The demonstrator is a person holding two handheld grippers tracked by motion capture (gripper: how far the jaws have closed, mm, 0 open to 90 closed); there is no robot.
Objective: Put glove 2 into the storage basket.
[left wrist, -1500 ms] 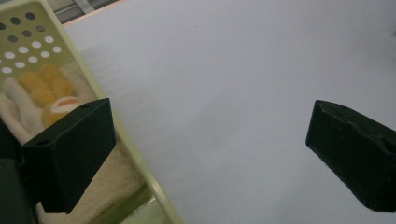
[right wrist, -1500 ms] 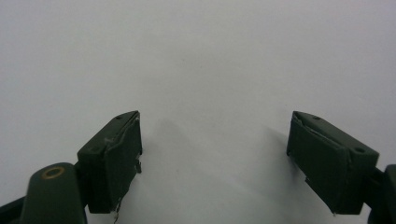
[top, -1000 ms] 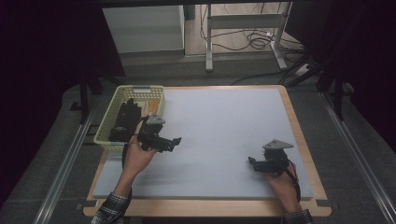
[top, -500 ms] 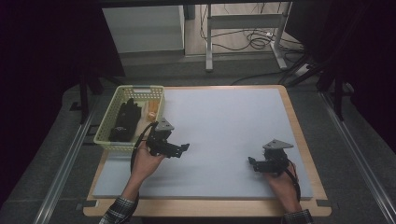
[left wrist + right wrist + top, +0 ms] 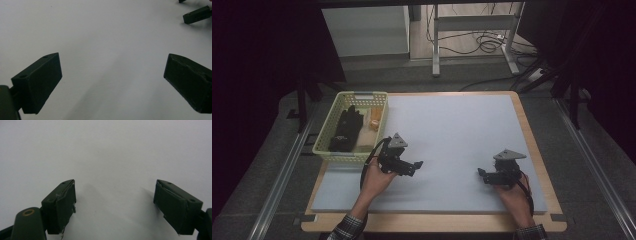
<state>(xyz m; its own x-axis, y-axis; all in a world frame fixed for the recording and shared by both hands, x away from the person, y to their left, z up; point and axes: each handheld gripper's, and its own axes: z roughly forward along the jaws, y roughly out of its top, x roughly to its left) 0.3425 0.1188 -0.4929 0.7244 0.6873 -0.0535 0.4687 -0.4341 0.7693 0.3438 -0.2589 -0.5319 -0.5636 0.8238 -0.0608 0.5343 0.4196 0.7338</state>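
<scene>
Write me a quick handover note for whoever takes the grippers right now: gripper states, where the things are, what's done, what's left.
Left gripper: open, holding nothing, low over the mat just right of the basket.
Right gripper: open, holding nothing, over the mat's right front part.
Things: a black item and a small orange item lie in the basket.
Done: nothing lies out on the mat.
Left: probably only parking the grippers; cannot tell more.

High view: fixed above the table's [image 5: 532, 150] near edge, facing forward and down, far enough to take in the whole grey mat [image 5: 452, 130]; left gripper view: close and low over the mat [image 5: 100, 32], facing across to the right gripper [image 5: 196, 15]; right gripper view: close over the mat [image 5: 105, 150]; all three share the mat
</scene>
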